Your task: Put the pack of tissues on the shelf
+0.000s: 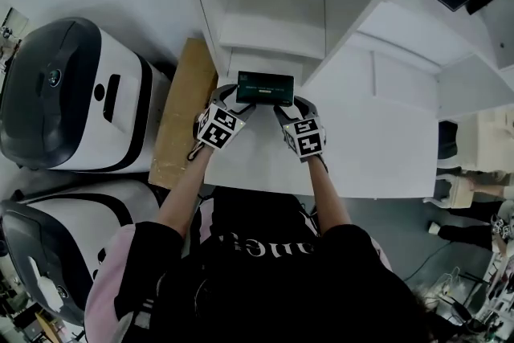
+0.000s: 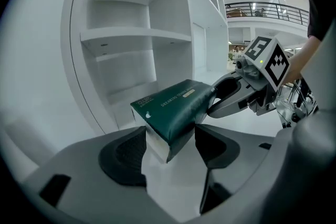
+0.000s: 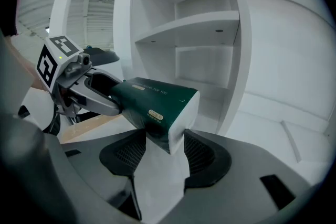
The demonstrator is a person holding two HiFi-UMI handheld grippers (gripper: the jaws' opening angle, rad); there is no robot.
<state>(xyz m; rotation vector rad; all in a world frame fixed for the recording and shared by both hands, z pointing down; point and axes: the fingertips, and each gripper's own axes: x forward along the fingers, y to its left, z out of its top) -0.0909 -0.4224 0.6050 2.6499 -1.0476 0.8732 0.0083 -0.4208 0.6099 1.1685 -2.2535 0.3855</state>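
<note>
green-wrapped pack of tissues (image 1: pixel 265 87) is being carried by both tools at once. why two? (obs. 1)

soft pack, probably sagging under a single pinch. left gripper (image 1: pixel 237 102) is clamping the left end, jaws pressing into the wrap. right gripper (image 1: pixel 287 107) is clamping the right end, jaws squeezing either side of the white end face. the pack is spanning between them with its long side facing the shelf (image 1: pixel 269 44), so it is looking set to go in broadside. (obs. 2)

where is it sitting now? (obs. 1)

it is hanging at the mouth of the lowest open bay (image 1: pixel 261 60), over the white counter (image 1: pixel 385 149) and not yet inside. the head view is not settling whether it is touching the counter. both gripper views are suggesting it is lifted and tilting a little. (obs. 2)

room for moving? (obs. 1)

the bay is standing empty and is looking wider than the pack. the grippers are flanking both ends though, so i am expecting the side walls to crowd the jaws first. the bay's ceiling is limiting any lift. wooden board (image 1: pixel 181 112) and grey-lidded machine (image 1: pixel 72 92) are lying off to the left, well apart. the counter on the right is offering free space for pulling back. (obs. 2)
</note>
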